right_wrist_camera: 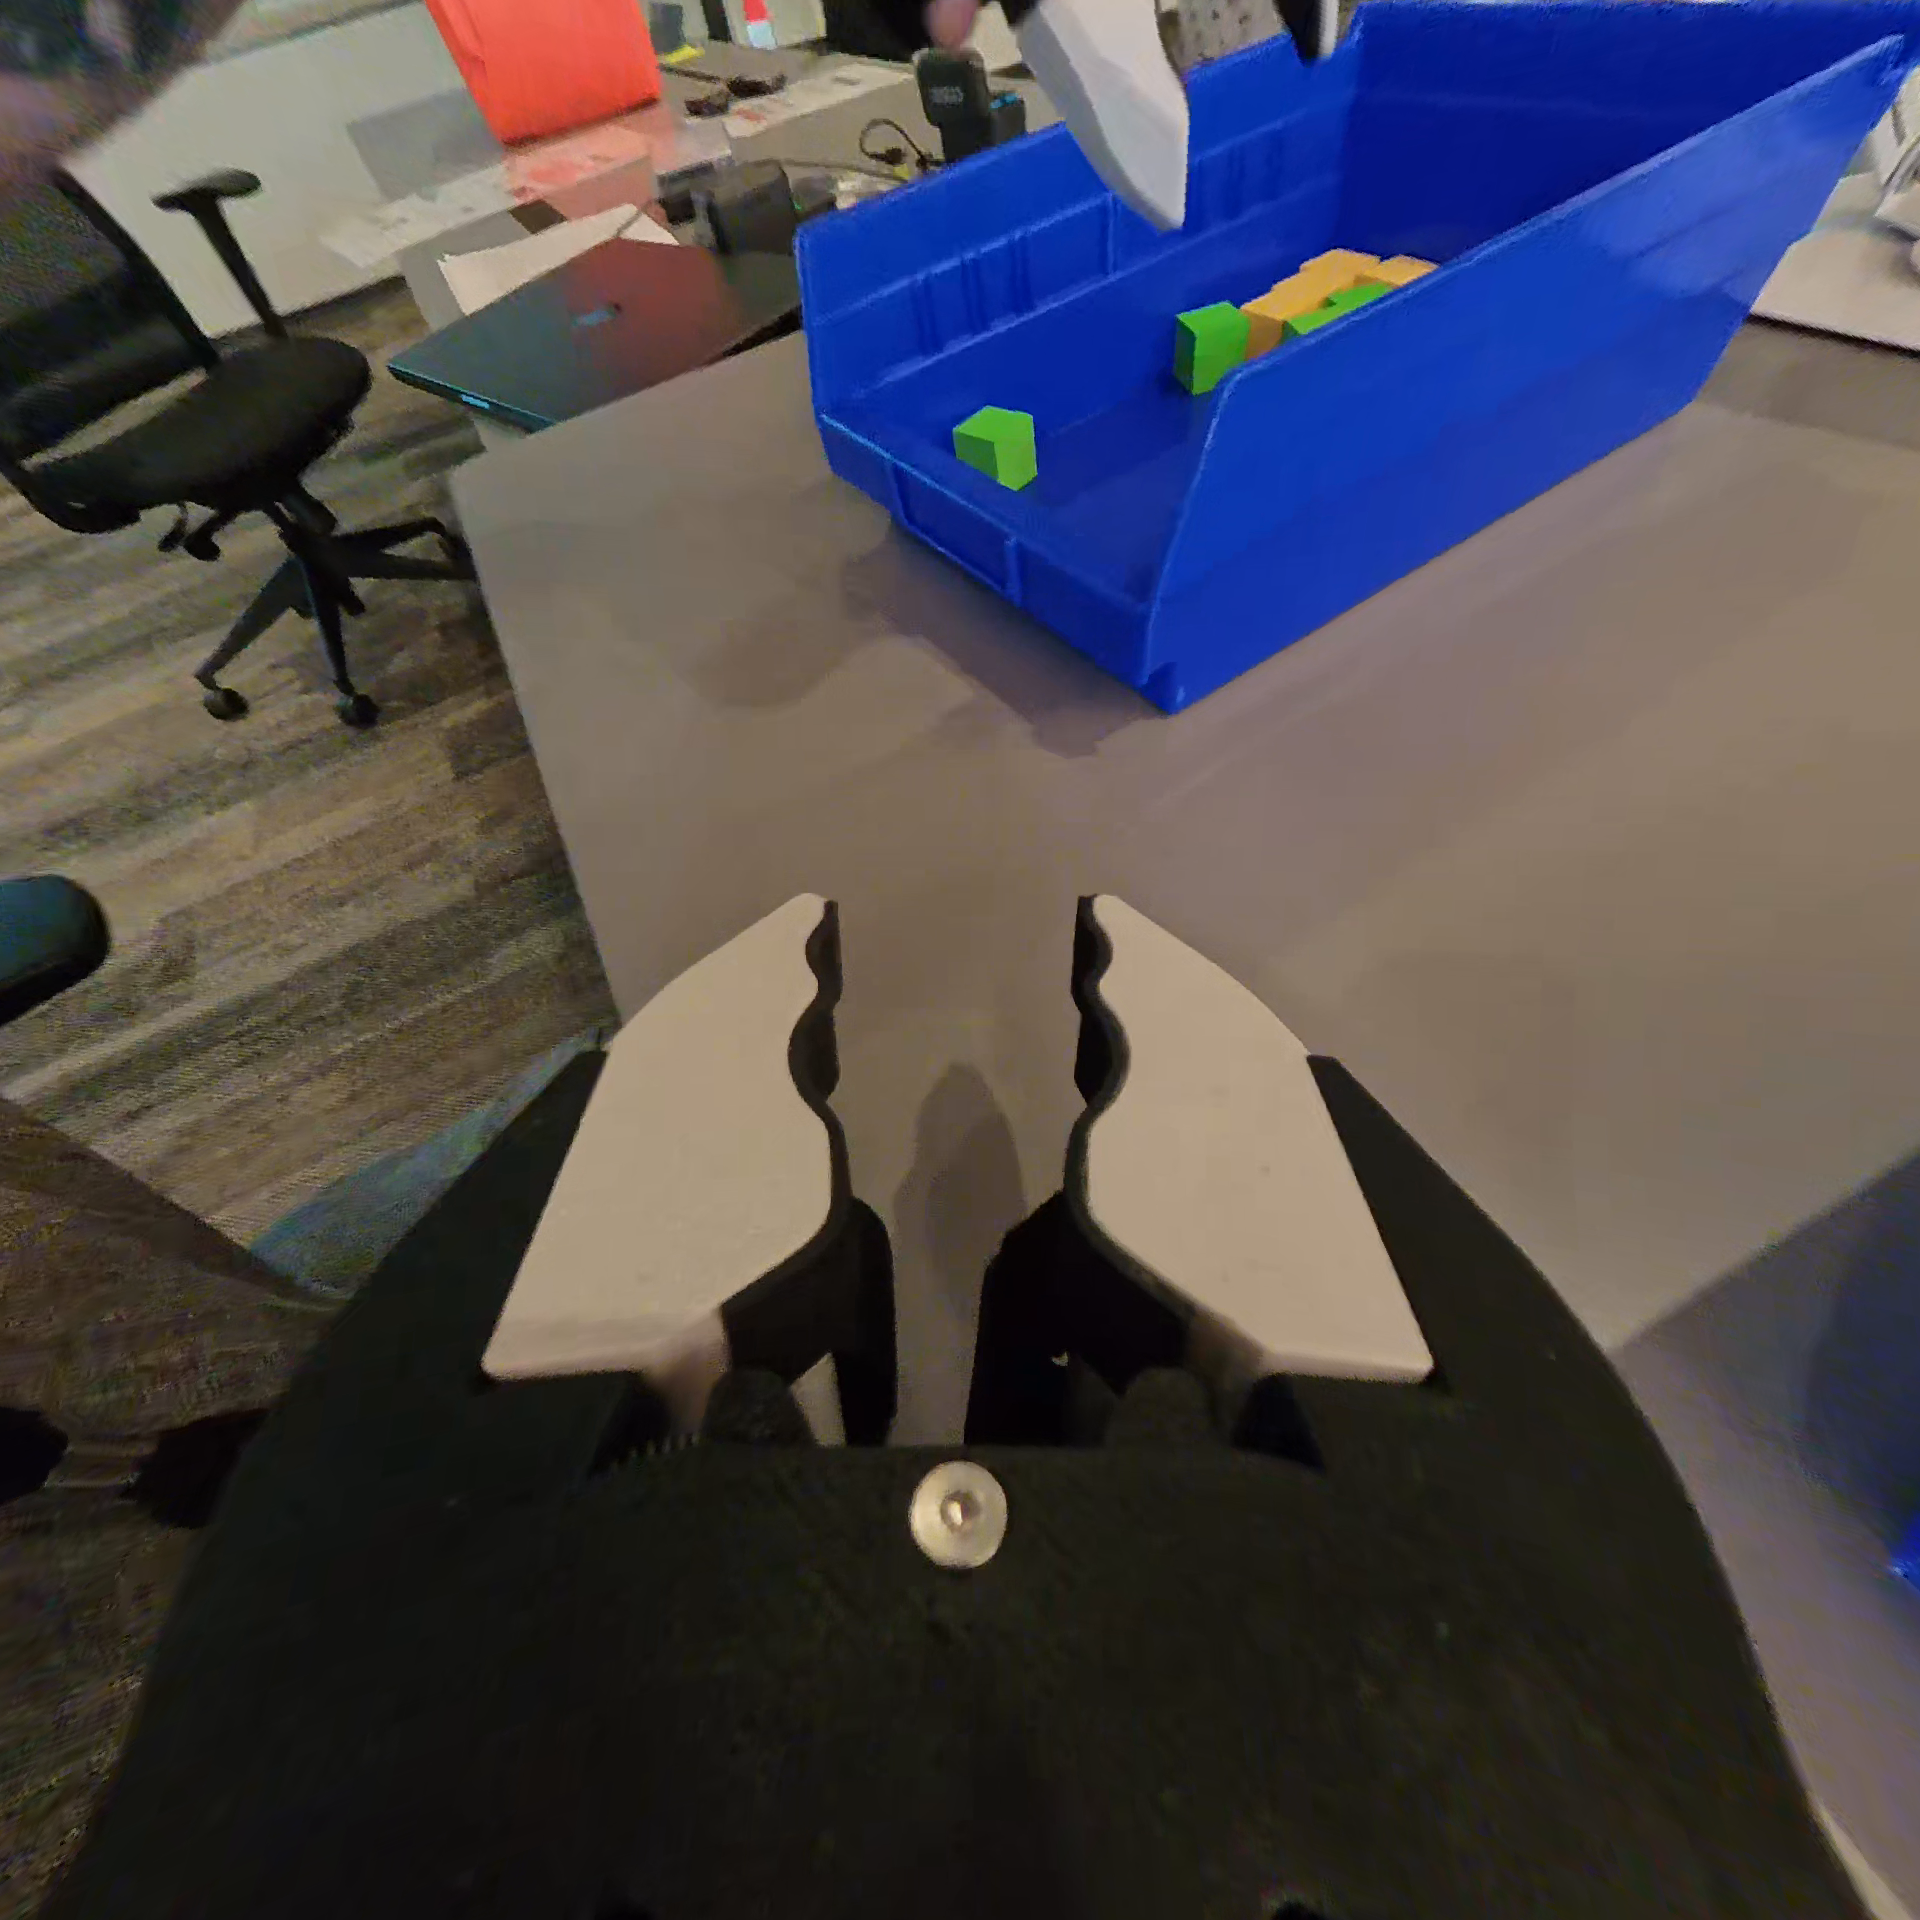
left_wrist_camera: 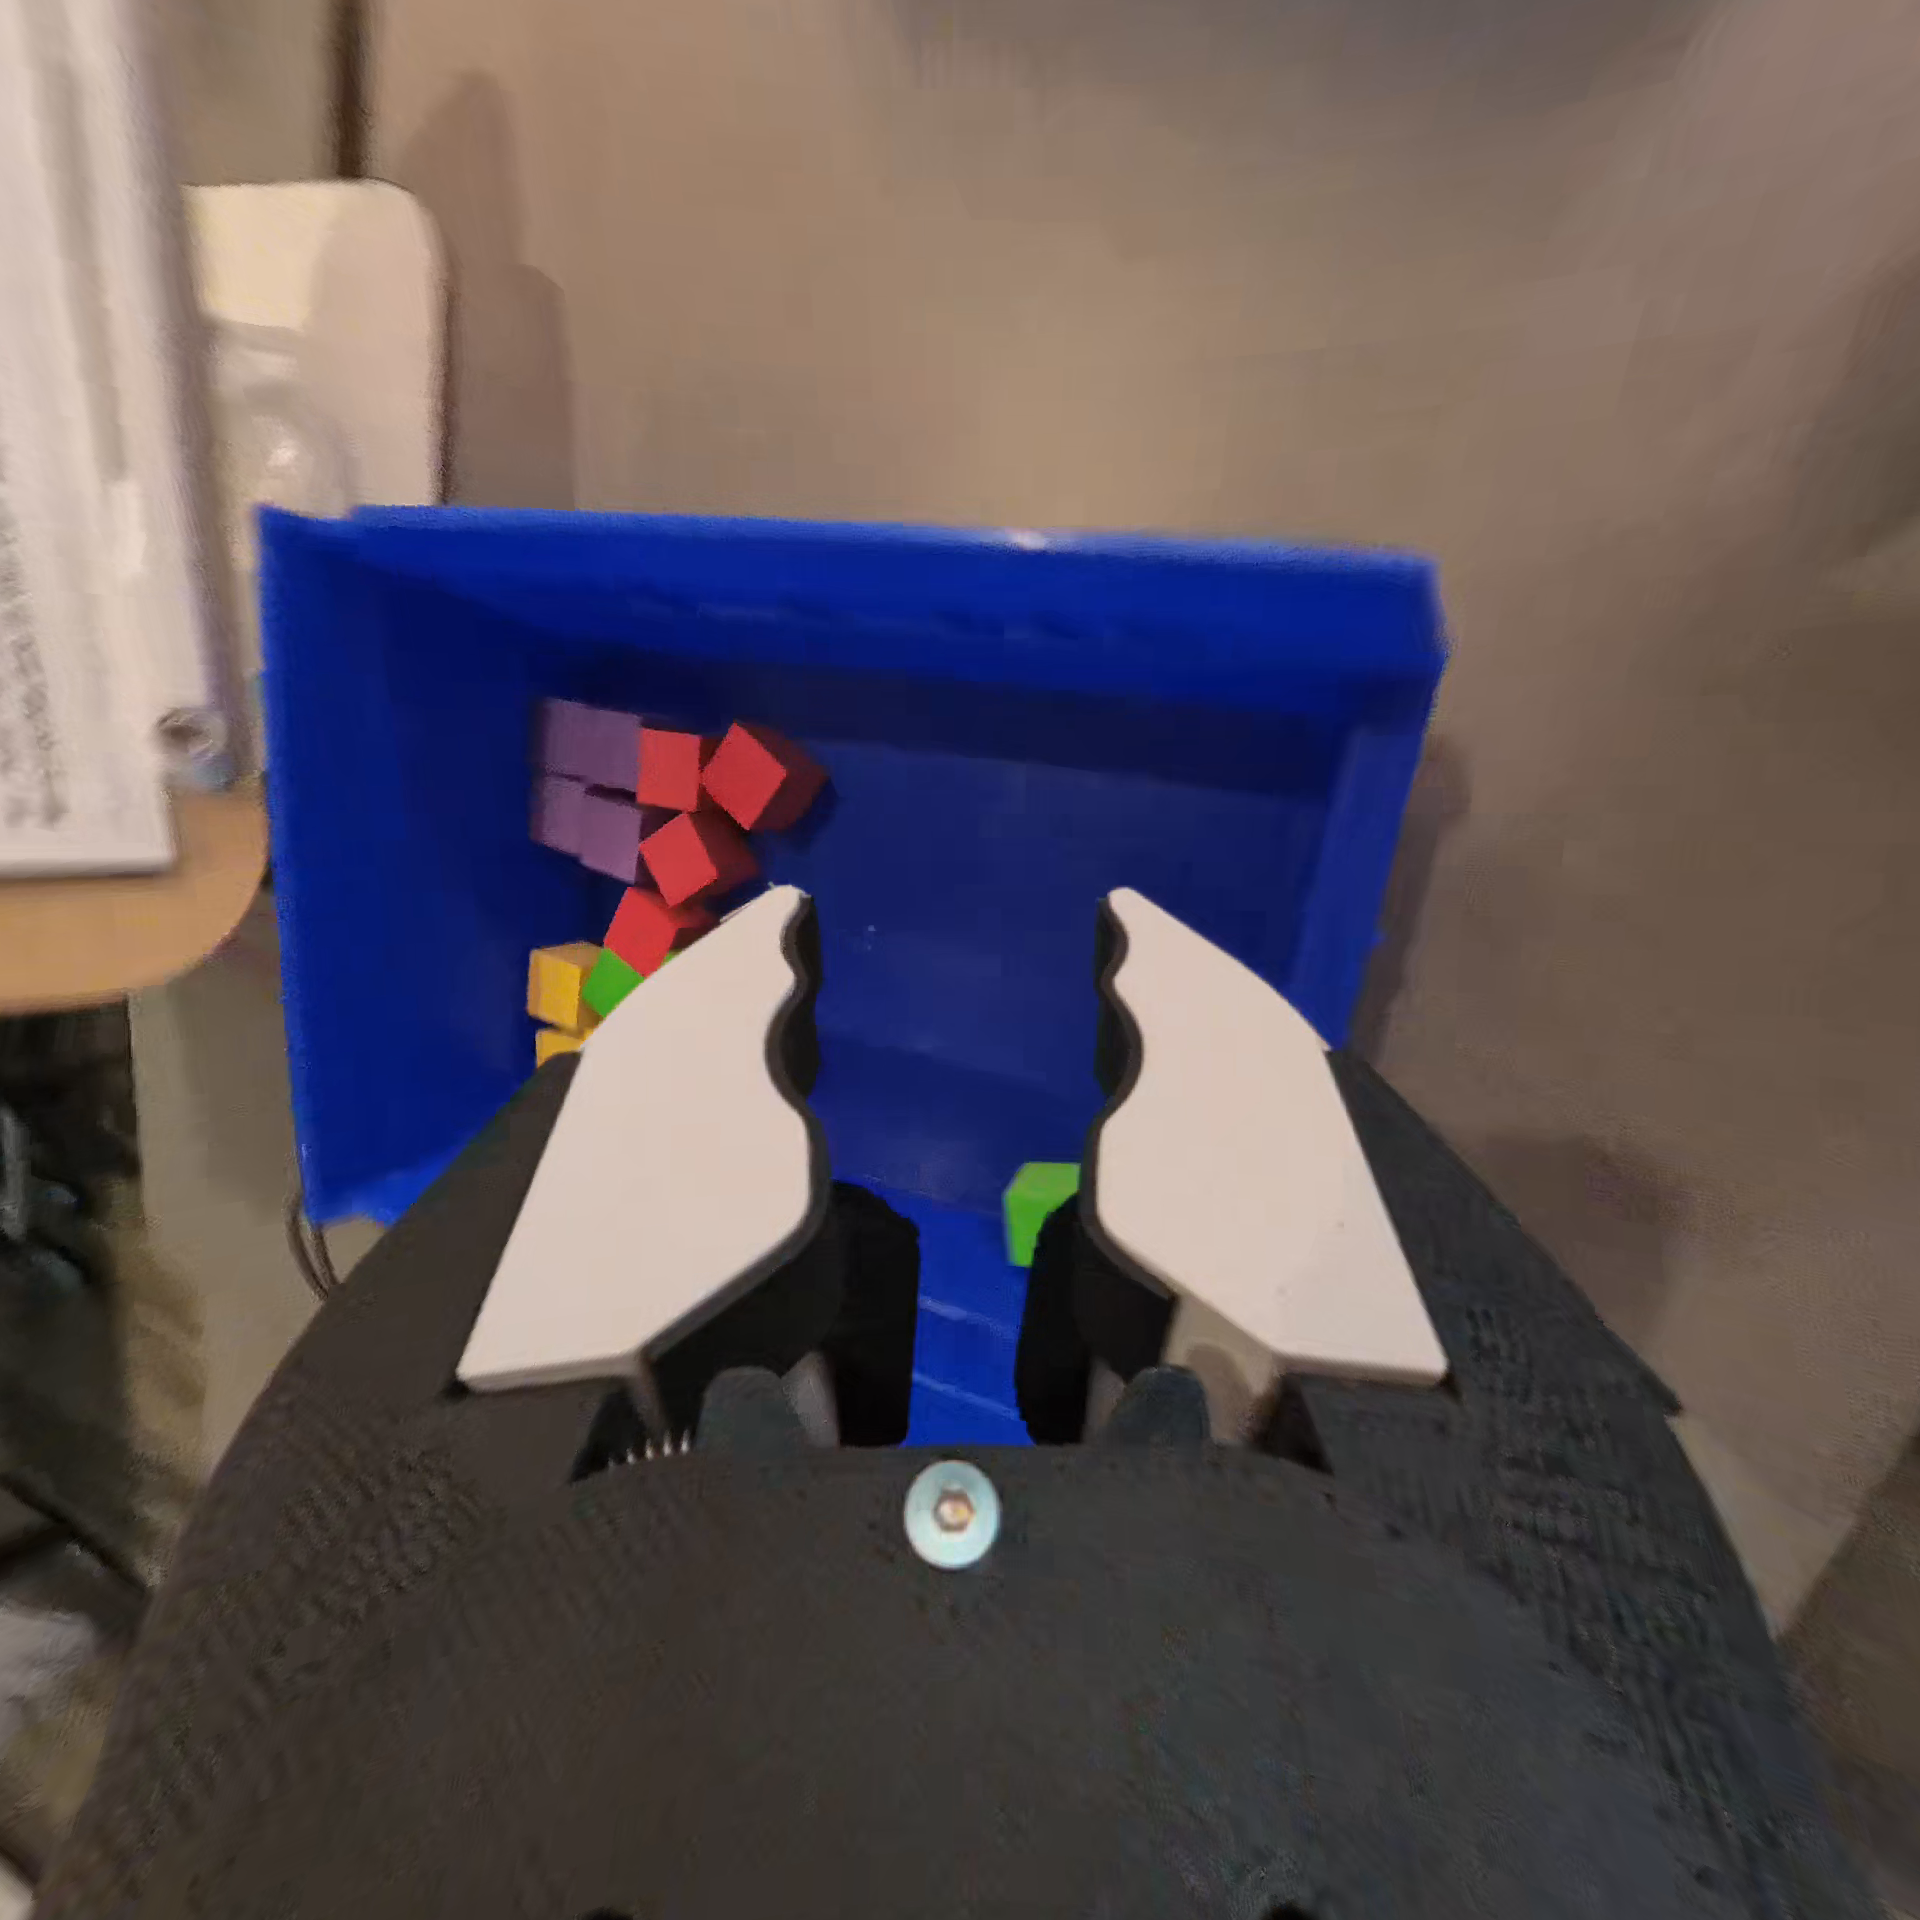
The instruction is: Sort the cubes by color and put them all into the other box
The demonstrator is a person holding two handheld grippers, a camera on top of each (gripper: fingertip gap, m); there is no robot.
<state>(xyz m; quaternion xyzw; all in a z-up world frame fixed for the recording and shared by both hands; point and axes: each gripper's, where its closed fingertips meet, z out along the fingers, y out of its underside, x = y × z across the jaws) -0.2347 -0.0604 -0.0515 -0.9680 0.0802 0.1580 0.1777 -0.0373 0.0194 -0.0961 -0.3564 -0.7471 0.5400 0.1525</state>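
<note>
A blue plastic bin [left_wrist_camera: 416, 831] stands on a grey table [right_wrist_camera: 1351, 935]. My left gripper [left_wrist_camera: 954, 909] is open and empty, hovering over the bin's inside. Along the bin's left wall lie purple cubes [left_wrist_camera: 587, 774], red cubes [left_wrist_camera: 727, 790], yellow cubes [left_wrist_camera: 561, 982] and a green cube [left_wrist_camera: 611, 982]. A lone green cube [left_wrist_camera: 1034, 1205] lies near the bin's low front. My right gripper [right_wrist_camera: 954, 914] is open and empty, low over the bare table, well short of the bin [right_wrist_camera: 1403, 488]. There I see two green cubes [right_wrist_camera: 997, 445] [right_wrist_camera: 1210, 346], yellow cubes [right_wrist_camera: 1309, 296], and the left gripper's fingers [right_wrist_camera: 1122, 114] above the bin.
A black office chair [right_wrist_camera: 197, 416] stands on the carpet to the left of the table. A dark laptop [right_wrist_camera: 592, 322], an orange-red container [right_wrist_camera: 545, 62] and cables lie on desks behind. Papers [left_wrist_camera: 73, 520] rest on a wooden surface left of the bin.
</note>
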